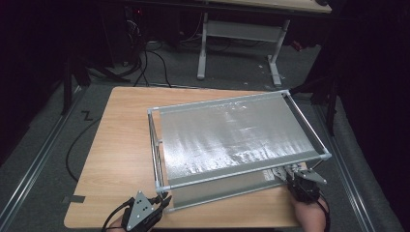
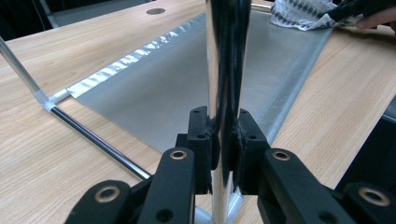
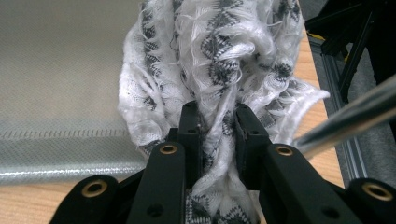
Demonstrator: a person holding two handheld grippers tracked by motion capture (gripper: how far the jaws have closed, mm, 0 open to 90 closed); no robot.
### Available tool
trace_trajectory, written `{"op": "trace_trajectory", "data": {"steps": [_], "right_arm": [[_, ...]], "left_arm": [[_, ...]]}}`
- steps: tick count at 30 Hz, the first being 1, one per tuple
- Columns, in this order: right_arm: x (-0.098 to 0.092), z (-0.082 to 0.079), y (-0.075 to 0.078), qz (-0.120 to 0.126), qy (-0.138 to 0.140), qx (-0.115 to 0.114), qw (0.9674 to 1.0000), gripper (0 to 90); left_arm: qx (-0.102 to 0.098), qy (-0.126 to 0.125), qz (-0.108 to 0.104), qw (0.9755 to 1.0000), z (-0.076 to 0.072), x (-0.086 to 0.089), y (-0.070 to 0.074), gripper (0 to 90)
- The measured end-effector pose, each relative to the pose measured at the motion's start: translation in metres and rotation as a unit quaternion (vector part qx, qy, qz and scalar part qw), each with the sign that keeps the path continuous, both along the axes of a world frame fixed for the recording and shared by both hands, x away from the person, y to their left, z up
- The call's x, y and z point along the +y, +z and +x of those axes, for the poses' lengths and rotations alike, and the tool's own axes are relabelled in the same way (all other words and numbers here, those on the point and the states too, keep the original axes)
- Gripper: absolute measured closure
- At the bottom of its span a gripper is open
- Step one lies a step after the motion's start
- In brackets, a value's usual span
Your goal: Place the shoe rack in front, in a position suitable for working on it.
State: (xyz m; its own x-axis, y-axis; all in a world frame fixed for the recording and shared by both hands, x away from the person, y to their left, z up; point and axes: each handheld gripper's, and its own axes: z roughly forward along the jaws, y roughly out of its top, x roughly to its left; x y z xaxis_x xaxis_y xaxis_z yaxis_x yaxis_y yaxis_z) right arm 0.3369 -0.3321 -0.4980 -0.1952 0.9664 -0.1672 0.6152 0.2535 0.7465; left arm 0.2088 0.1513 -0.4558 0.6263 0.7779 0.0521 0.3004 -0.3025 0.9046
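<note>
Our left gripper (image 2: 224,154) is clamped on the upright corner post (image 2: 227,70) of the metal rack (image 1: 309,126). Our right gripper (image 3: 218,140) pinches a bunched white-and-grey patterned cloth (image 3: 219,60) on the rack's lower shelf (image 2: 168,88), at its near right corner. The rack's long axis runs across the wooden table (image 1: 121,140).

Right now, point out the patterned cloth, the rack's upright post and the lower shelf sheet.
patterned cloth (image 3: 219,56): right gripper view, bunched middle above the claw.
upright post (image 2: 227,60): left gripper view, shiny shaft above the claw.
lower shelf sheet (image 2: 159,93): left gripper view, bare grey middle.
</note>
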Motion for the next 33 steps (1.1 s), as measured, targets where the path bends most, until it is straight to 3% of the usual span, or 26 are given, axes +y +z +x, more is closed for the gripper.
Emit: {"op": "trace_trajectory", "data": {"steps": [23,33], "right_arm": [[0.012,0.000,0.000,-0.004,0.014,0.003,0.9999,75.8],[0.053,-0.006,0.000,-0.008,0.070,0.008,0.9974,75.4]], "left_arm": [[0.000,-0.002,-0.007,1.0000,0.000,0.000,-0.001,79.8],[0.000,0.000,-0.006,1.0000,-0.001,0.000,-0.001,79.8]]}}
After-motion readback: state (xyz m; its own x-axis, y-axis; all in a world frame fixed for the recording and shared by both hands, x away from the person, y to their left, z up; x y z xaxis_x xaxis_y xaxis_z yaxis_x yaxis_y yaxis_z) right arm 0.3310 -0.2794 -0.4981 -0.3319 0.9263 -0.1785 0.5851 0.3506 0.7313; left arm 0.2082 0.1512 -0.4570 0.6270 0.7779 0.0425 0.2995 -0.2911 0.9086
